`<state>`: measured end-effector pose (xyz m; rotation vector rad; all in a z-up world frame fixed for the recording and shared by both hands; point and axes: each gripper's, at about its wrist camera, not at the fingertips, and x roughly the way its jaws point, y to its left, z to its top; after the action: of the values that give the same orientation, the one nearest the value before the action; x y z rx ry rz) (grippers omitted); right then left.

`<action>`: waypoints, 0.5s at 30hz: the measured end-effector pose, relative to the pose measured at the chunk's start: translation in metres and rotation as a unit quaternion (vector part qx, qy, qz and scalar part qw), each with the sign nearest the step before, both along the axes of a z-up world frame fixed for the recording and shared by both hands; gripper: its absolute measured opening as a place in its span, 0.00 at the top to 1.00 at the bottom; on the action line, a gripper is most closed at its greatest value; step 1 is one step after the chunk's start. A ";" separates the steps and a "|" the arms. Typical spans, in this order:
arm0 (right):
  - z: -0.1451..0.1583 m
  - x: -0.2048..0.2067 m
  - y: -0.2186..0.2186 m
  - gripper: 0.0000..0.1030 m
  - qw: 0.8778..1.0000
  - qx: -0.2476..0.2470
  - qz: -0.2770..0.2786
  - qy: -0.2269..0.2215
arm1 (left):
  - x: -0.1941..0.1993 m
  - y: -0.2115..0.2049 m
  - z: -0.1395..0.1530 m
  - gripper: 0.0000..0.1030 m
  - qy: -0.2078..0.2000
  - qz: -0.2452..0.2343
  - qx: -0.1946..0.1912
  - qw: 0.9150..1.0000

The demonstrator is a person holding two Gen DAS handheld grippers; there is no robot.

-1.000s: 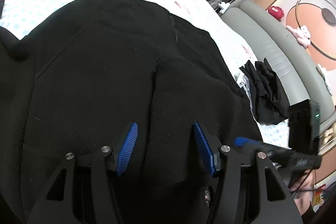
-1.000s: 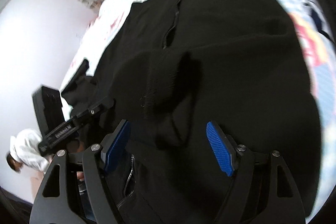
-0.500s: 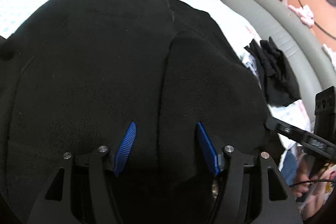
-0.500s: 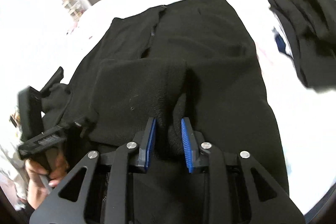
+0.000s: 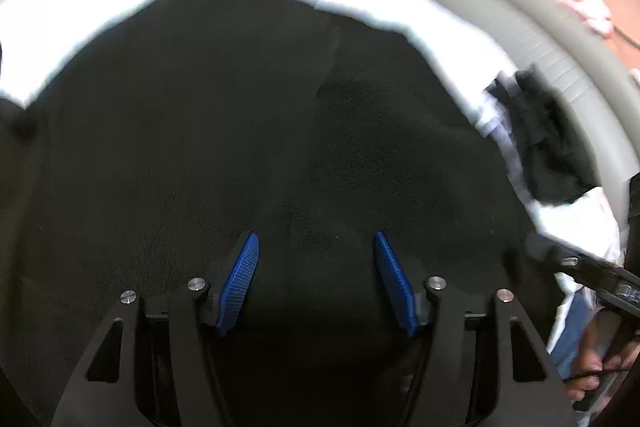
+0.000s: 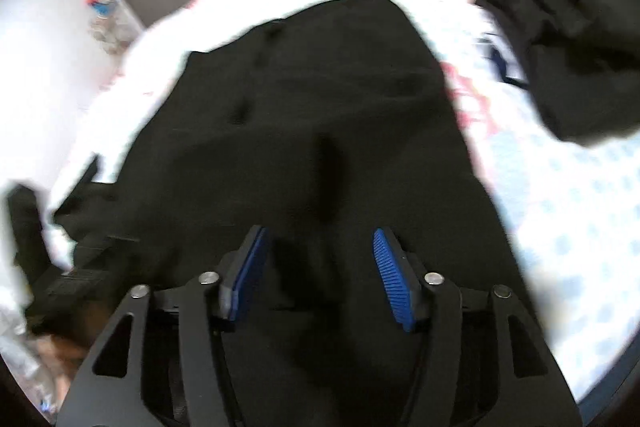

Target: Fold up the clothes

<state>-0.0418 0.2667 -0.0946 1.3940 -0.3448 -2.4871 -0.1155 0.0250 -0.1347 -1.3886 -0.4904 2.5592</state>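
A black fleece jacket (image 5: pixel 200 107) lies spread on the bed, with one sleeve (image 5: pixel 384 131) folded across its body. My left gripper (image 5: pixel 315 235) hovers low over the jacket's near part. Its blue pads (image 5: pixel 240 283) stand apart with fleece lying under and between them, and they do not press on it. In the right wrist view the same jacket (image 6: pixel 300 87) fills the middle. My right gripper (image 6: pixel 320 231) is opening, and a raised fold of fleece (image 6: pixel 328 163) sits just ahead of its parted pads, free of them.
A white patterned bed sheet (image 6: pixel 560 207) surrounds the jacket. A heap of other dark clothes (image 6: pixel 568 39) lies to the right, also seen as the dark clothes (image 5: pixel 548 155). A grey padded headboard (image 5: pixel 540 39) runs behind it. A person's hand (image 5: pixel 592 371) holds the other gripper at the lower right.
The right gripper pinched the fleece fold half a second ago and now has its pads wide apart again, with the fold let go. The left gripper drew slightly nearer the jacket, its opening unchanged.
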 end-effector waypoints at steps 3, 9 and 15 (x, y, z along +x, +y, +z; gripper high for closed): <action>-0.024 -0.013 -0.005 0.51 0.998 0.048 -0.004 -0.051 | 0.000 -0.016 0.001 0.40 -0.002 0.016 0.036 0.999; -0.012 -0.014 -0.002 0.55 0.997 0.070 -0.029 -0.028 | 0.005 -0.019 -0.001 0.40 0.001 0.024 0.027 0.999; -0.047 -0.042 -0.016 0.18 0.994 -0.046 0.056 -0.078 | 0.004 -0.020 -0.002 0.38 0.004 0.021 0.022 1.000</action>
<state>-0.0835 0.2507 -0.1416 1.5301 -0.3975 -2.2500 -0.1111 0.0054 -0.1371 -1.3665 -0.5766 2.5709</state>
